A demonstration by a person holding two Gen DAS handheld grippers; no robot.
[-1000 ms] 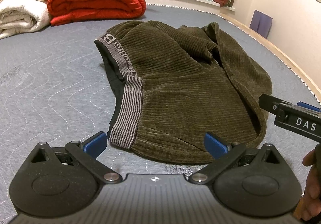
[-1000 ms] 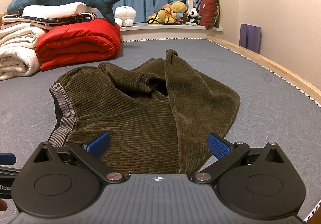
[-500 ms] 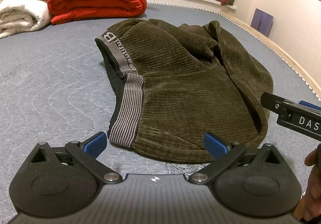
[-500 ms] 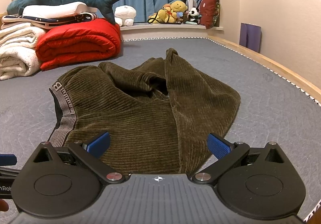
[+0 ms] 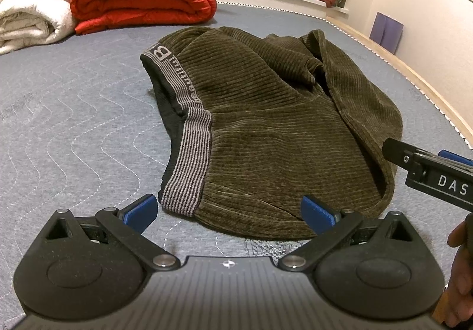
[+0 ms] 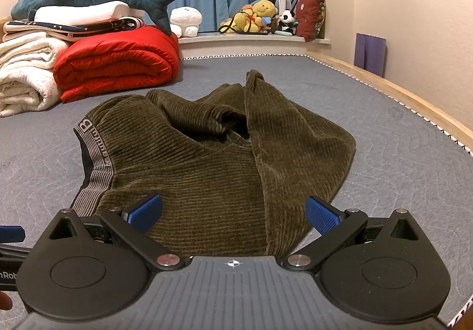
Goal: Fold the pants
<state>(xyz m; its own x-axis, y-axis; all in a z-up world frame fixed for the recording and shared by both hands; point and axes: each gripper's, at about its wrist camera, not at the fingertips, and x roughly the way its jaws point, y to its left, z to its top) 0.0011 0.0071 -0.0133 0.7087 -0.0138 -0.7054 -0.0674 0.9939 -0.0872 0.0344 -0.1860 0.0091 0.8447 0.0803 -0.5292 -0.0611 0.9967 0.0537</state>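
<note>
1. Olive-green corduroy pants [image 5: 266, 129] lie bunched mid-bed on the grey quilted mattress [image 5: 74, 123].
2. Left hand-held gripper [image 5: 229, 210] and right hand-held gripper [image 6: 233, 211] are both spread, empty, at the pants' near edge.

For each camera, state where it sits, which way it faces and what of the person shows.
Left wrist: on the left hand-held gripper, jaws open, low over the bed, facing the pants; right edge shows the person's fingers.
Right wrist: on the right hand-held gripper, jaws open, facing the pants; a fingertip at left edge.
Shared: pants, red quilt.
</note>
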